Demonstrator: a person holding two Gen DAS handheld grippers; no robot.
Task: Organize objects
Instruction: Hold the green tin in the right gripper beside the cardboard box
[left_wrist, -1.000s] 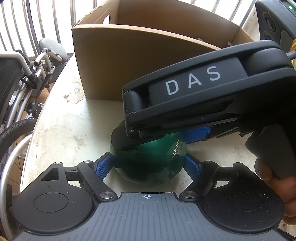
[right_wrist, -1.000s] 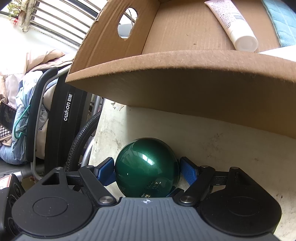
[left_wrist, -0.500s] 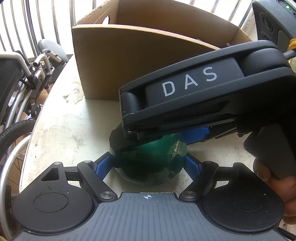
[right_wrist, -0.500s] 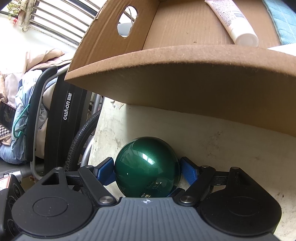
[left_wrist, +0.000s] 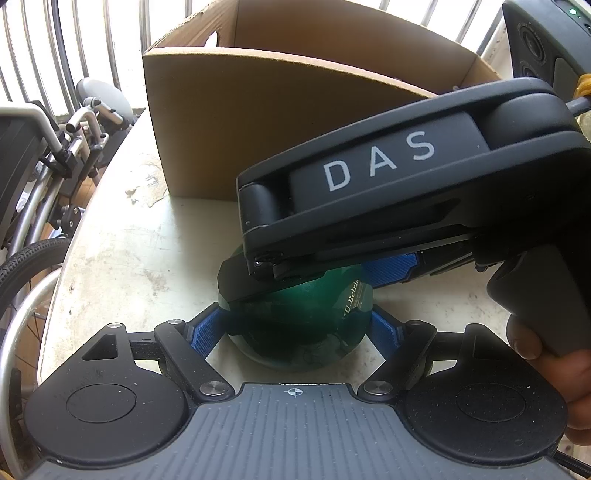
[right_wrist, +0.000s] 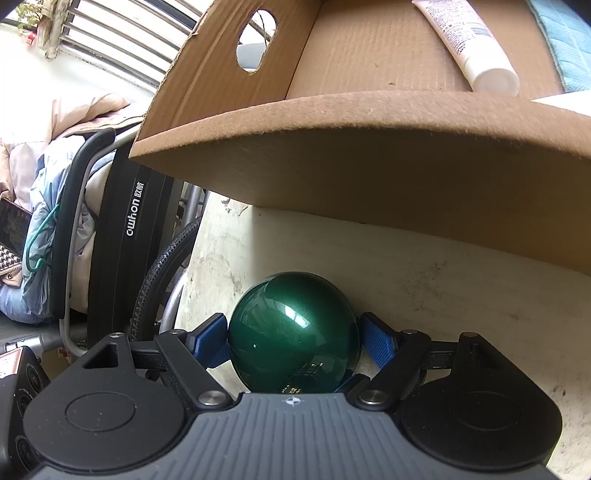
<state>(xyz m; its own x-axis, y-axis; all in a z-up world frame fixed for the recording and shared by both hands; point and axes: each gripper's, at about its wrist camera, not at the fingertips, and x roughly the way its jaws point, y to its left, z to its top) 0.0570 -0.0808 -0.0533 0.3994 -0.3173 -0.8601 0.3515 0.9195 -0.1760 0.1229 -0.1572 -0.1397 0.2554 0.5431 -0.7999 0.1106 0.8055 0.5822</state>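
Observation:
A glossy dark green round jar (left_wrist: 295, 332) with gold lettering sits on the worn white table (left_wrist: 122, 258). My left gripper (left_wrist: 295, 328) has its blue pads on both sides of the jar. My right gripper (right_wrist: 293, 339) also clamps the jar (right_wrist: 293, 343) from the right, its black body marked DAS (left_wrist: 406, 184) crossing over the jar's top in the left wrist view. An open cardboard box (left_wrist: 258, 122) stands just behind; in the right wrist view (right_wrist: 369, 147) it holds a white tube (right_wrist: 476, 48) and a blue cloth (right_wrist: 565, 40).
A wheelchair (left_wrist: 44, 177) stands past the table's left edge, with window bars behind. A black folded frame (right_wrist: 133, 229) and a bundle of clothes (right_wrist: 44, 177) lie left of the table. A black device (left_wrist: 546, 37) is at far right.
The right gripper has edged slightly left and up over the jar; the box looks a little closer in the right wrist view. The jar stays between both sets of pads.

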